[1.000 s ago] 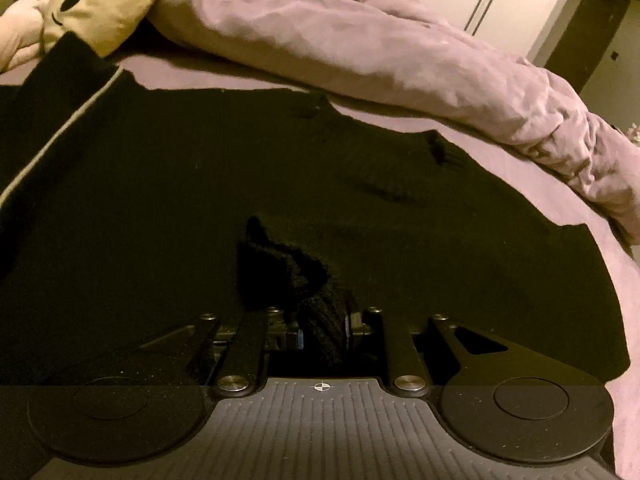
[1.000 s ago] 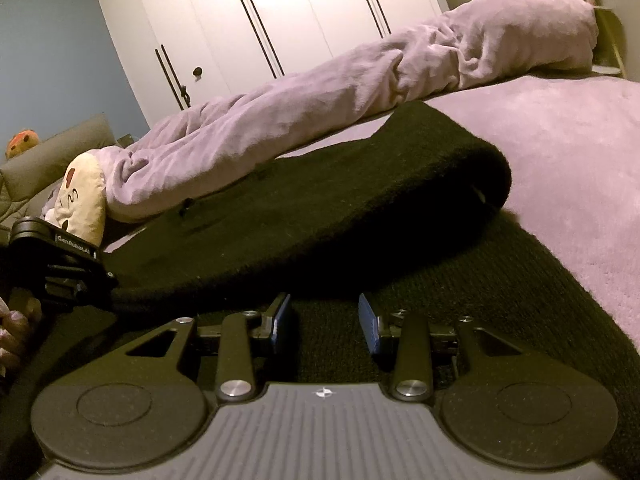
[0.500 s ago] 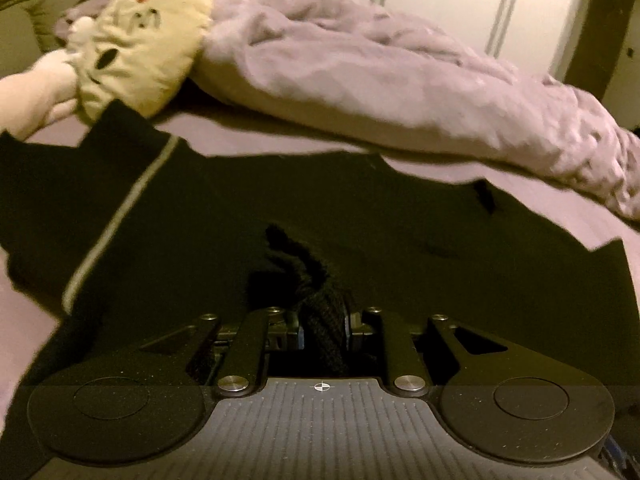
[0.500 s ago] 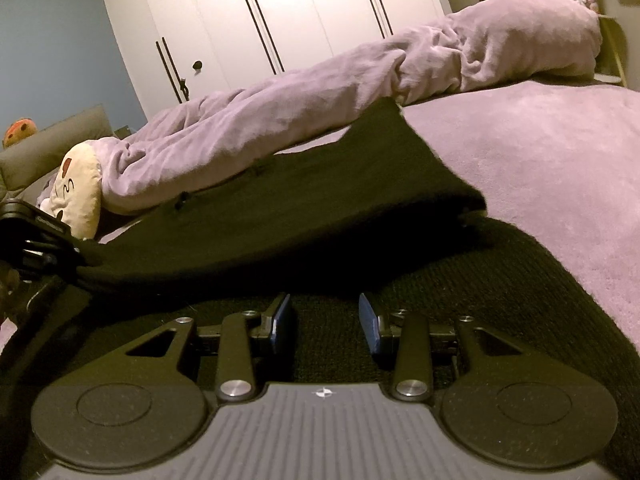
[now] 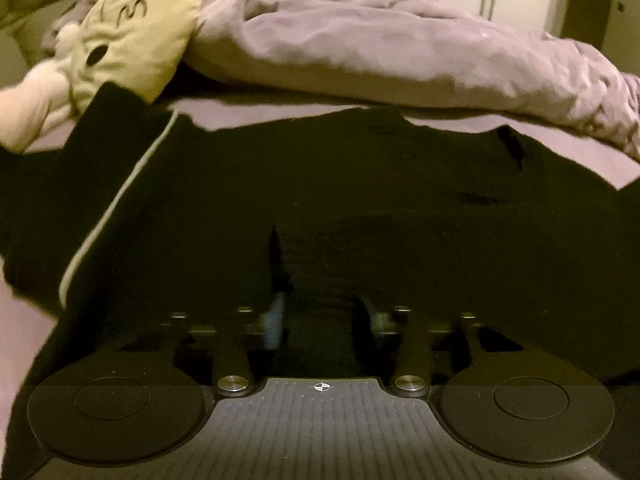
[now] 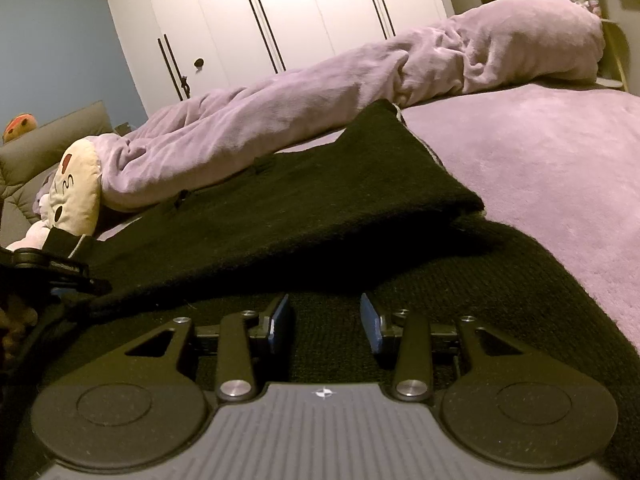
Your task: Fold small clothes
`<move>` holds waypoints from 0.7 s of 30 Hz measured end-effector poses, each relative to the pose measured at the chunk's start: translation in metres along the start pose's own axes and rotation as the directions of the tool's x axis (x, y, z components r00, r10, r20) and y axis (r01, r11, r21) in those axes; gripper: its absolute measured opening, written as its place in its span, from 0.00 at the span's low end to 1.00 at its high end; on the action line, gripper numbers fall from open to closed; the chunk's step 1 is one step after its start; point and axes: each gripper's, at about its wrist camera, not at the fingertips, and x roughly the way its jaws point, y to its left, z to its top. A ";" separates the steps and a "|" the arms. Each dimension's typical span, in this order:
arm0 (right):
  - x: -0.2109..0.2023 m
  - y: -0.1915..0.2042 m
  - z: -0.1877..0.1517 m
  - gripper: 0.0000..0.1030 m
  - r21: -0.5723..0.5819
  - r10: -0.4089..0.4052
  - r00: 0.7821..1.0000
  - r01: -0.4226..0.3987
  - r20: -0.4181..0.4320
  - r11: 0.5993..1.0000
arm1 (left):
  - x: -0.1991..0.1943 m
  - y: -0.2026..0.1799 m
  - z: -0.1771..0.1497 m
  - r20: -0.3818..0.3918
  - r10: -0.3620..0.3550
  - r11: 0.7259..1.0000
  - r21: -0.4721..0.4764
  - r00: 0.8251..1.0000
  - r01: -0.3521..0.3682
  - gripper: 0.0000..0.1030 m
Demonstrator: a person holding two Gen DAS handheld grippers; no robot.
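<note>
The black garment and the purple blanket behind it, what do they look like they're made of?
The black garment looks like a knit, probably wool or acrylic: matte, with a coarse looped texture visible near the right gripper. The purple blanket looks like plush fleece, soft and slightly sheeny in thick rounded folds. The exact fibre can't be told.

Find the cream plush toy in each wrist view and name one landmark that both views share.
Left wrist view: the cream plush toy lies at the upper left, just beyond the black garment.
Right wrist view: the toy sits at the left edge, at the near end of the rolled purple blanket.
Shared landmark: the purple blanket, which the toy touches in both.
</note>
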 end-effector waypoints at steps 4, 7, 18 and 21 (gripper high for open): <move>-0.005 0.003 0.013 0.57 0.018 0.024 0.999 -0.024 -0.027 1.000 | -0.004 0.000 0.005 0.027 -0.033 0.999 0.019 0.999 0.032 0.17; -0.004 -0.006 0.028 0.65 0.149 0.036 0.999 -0.033 -0.015 0.988 | -0.009 0.001 0.010 0.057 -0.043 0.999 0.026 0.997 0.042 0.15; 0.034 -0.043 0.052 0.21 0.435 -0.040 0.998 0.055 -0.044 0.899 | -0.027 0.020 0.037 0.180 -0.049 0.999 -0.015 0.982 0.053 0.14; 0.031 -0.039 0.051 0.16 0.397 -0.049 0.999 0.050 -0.011 0.916 | -0.024 0.028 0.034 0.166 -0.039 0.999 -0.025 0.985 0.044 0.15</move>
